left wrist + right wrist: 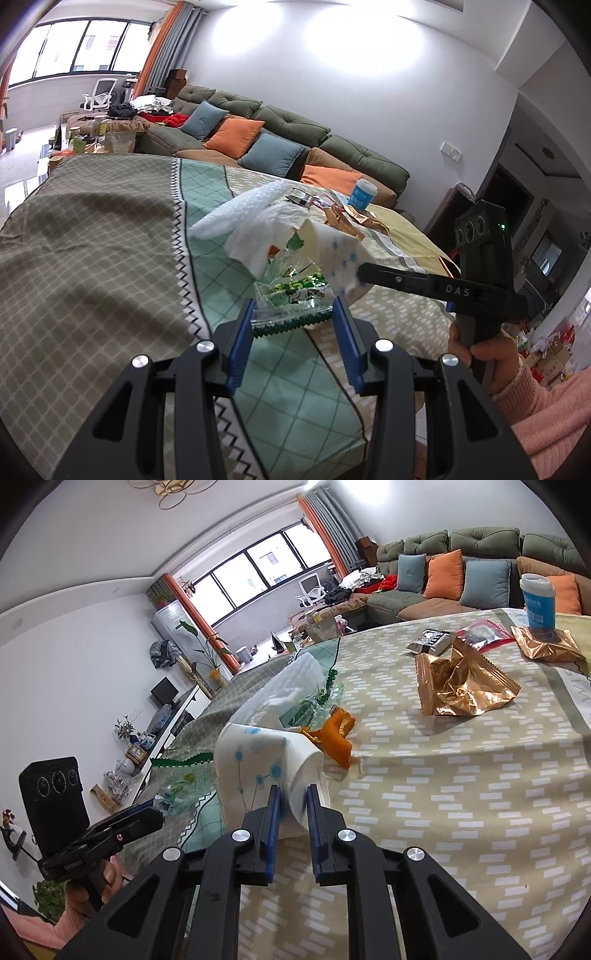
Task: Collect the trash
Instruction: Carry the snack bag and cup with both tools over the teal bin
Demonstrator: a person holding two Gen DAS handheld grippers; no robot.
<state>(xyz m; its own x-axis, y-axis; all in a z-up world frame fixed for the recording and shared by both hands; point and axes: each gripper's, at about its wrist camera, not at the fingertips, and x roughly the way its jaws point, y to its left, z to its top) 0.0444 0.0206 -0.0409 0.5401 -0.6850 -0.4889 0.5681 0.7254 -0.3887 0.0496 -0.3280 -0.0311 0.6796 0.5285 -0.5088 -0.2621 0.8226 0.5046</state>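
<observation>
2 hand-held grippers work at one heap of trash in the middle of the tabletop (461, 812), which is covered by a patterned cloth in olive, mint and beige bands. The right hand-held gripper (293, 805) is closed on the folded edge of a white paper cup (258, 760) printed with blue dots; the cup looks light and already crushed, so it should bend rather than resist, and a pinch at the rim fold seems the safest hold. The left hand-held gripper (293, 314) is spread wide, its blue pads on either side of a clear and green snack wrapper (295, 295) without clearly pinching it. That film is probably slippery and crackly, best taken at its sawtooth seam. White tissue (255, 240) and an orange scrap (338, 738) lie in the same heap. Farther off sit 2 copper foil wrappers (461, 686), a red packet (484, 633) and a blue tub (539, 603). Beyond stands a green sofa (295, 125) with orange and blue cushions.
</observation>
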